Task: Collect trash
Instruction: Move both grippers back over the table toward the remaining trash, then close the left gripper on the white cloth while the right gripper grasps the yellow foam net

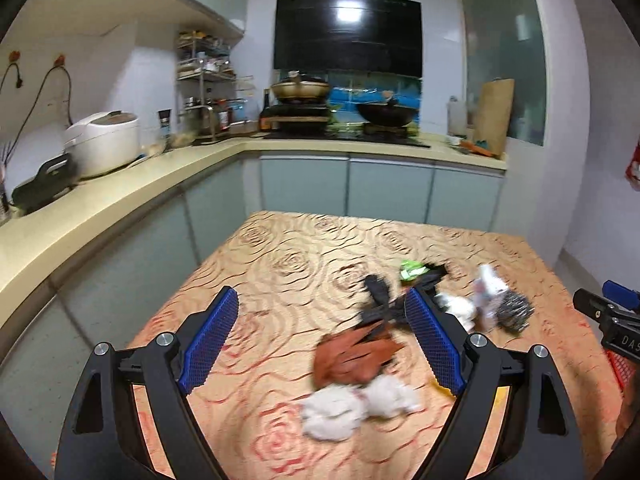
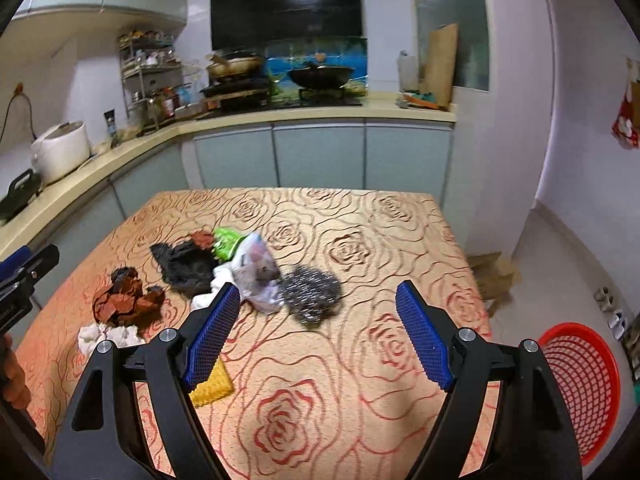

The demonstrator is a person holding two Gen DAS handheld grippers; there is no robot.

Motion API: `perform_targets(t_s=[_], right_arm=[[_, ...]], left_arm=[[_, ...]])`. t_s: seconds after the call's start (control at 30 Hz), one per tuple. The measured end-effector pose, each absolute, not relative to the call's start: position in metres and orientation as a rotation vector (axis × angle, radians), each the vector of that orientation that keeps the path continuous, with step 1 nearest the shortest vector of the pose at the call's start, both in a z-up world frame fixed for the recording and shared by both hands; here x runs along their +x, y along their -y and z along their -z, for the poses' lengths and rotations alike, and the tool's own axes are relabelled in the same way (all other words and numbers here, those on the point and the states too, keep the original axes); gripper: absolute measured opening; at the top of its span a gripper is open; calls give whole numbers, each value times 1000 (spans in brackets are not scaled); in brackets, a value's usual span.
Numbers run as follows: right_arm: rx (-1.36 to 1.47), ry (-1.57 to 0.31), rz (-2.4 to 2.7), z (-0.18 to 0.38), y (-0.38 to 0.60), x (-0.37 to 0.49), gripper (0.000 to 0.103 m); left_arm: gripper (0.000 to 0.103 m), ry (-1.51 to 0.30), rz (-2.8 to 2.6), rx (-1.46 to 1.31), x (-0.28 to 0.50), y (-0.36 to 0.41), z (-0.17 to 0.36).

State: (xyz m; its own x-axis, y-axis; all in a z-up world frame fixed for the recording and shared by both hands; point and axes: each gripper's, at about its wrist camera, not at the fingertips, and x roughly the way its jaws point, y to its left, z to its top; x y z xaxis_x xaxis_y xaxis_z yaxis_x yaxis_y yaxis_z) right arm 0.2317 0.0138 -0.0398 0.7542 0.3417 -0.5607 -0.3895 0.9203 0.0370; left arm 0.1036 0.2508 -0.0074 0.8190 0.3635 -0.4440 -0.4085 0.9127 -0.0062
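Note:
Trash lies scattered on a table with a rose-patterned cloth (image 1: 280, 264) (image 2: 360, 232). A crumpled brown wrapper (image 1: 352, 354) (image 2: 124, 300), white tissue wads (image 1: 356, 404) (image 2: 104, 334), black plastic (image 1: 378, 296) (image 2: 186, 264), a green scrap (image 1: 412, 270) (image 2: 226, 242), a white printed bag (image 1: 486, 290) (image 2: 256, 270), a steel scourer (image 1: 514, 312) (image 2: 310, 292) and a yellow sponge (image 2: 212, 386) make up the pile. My left gripper (image 1: 322, 310) stands open above the brown wrapper and tissues, holding nothing. My right gripper (image 2: 316, 302) is open over the scourer, also with nothing in it.
A red mesh basket (image 2: 580, 384) stands on the floor off the table's right edge. Kitchen counters (image 1: 120, 188) with a rice cooker (image 1: 102, 142), a stove and pans run behind and to the left. The other gripper shows at each view's edge.

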Motion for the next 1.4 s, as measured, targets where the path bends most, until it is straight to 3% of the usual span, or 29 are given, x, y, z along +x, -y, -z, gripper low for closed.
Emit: perform_targets(t_s=[0.33, 0.87, 0.9, 1.03, 1.1, 1.27, 1.4], right_arm=[[-182, -687, -515, 72, -62, 225, 78], [-275, -864, -610, 112, -103, 228, 77], [-277, -873, -611, 113, -103, 230, 74], [-271, -916, -620, 120, -101, 234, 61], [-278, -915, -618, 121, -101, 234, 57], [-255, -921, -615, 119, -94, 237, 35], [-232, -925, -618, 118, -89, 237, 25]], left_arm=[[82, -547, -405, -104, 87, -278, 42], [82, -697, -227, -33, 118, -256, 74], [81, -703, -219, -35, 120, -256, 75], [59, -769, -207, -58, 130, -261, 83], [55, -776, -189, -83, 131, -264, 85], [40, -773, -171, -82, 129, -261, 85], [32, -775, -163, -64, 128, -254, 85]])
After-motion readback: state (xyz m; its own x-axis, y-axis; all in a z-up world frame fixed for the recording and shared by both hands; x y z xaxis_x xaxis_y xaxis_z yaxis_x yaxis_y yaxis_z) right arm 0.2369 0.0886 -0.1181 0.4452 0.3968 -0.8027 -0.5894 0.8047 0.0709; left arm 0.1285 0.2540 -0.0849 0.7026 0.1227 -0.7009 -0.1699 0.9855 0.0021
